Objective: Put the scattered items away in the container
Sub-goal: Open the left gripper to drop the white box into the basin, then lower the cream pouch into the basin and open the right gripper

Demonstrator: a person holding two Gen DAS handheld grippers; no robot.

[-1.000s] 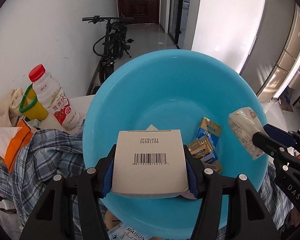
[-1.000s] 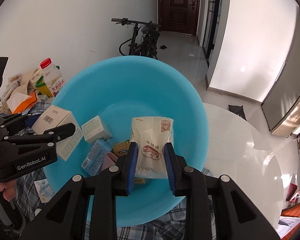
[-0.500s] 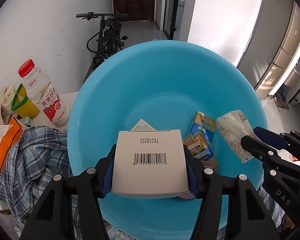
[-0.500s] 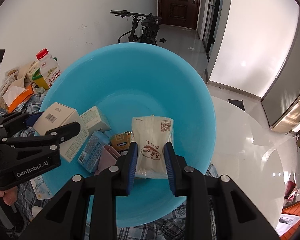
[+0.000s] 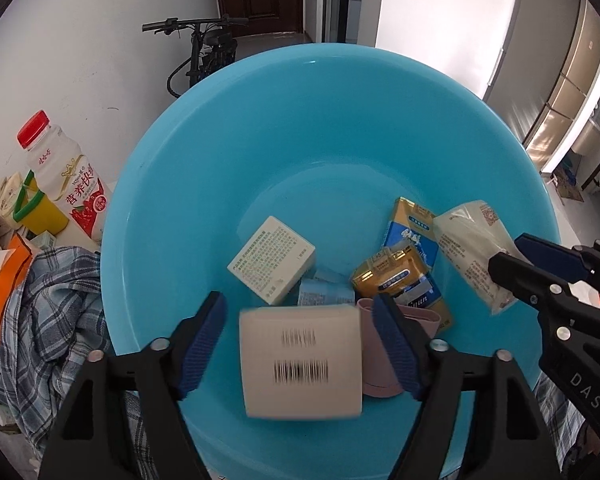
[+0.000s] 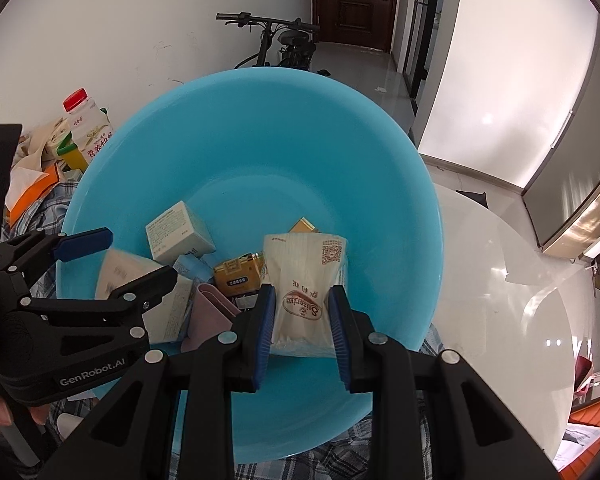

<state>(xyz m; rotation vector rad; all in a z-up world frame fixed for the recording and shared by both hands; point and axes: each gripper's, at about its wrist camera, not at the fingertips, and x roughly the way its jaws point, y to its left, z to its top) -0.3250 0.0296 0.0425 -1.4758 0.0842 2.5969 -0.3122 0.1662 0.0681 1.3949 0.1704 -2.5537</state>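
Note:
A big blue basin (image 5: 340, 120) (image 6: 260, 140) fills both views. Over its near side my left gripper (image 5: 300, 332) (image 6: 140, 260) is opening its jaws, and the white barcode box (image 5: 300, 360) (image 6: 124, 272) lies blurred between them, free of the pads. My right gripper (image 6: 302, 320) (image 5: 512, 256) is shut on a white snack packet (image 6: 306, 276) (image 5: 472, 248) above the basin's right side. Inside the basin lie a pale printed box (image 5: 272, 258) (image 6: 178, 232), gold-and-blue packets (image 5: 400, 276) (image 6: 238, 276), a light blue packet (image 5: 324, 292) and a pink item (image 5: 380, 364) (image 6: 212, 312).
A red-capped drink bottle (image 5: 66, 176) (image 6: 88, 128), a yellow container (image 5: 40, 216) and an orange-and-white bag (image 5: 4, 268) stand left of the basin on a plaid cloth (image 5: 52, 320). A white round table (image 6: 500, 300) extends right. A bicycle (image 6: 284, 48) leans behind.
My left gripper has opened and let go of the barcode box, which has dropped lower between the jaws. The pale printed box behind it is now exposed. My right gripper still holds its packet.

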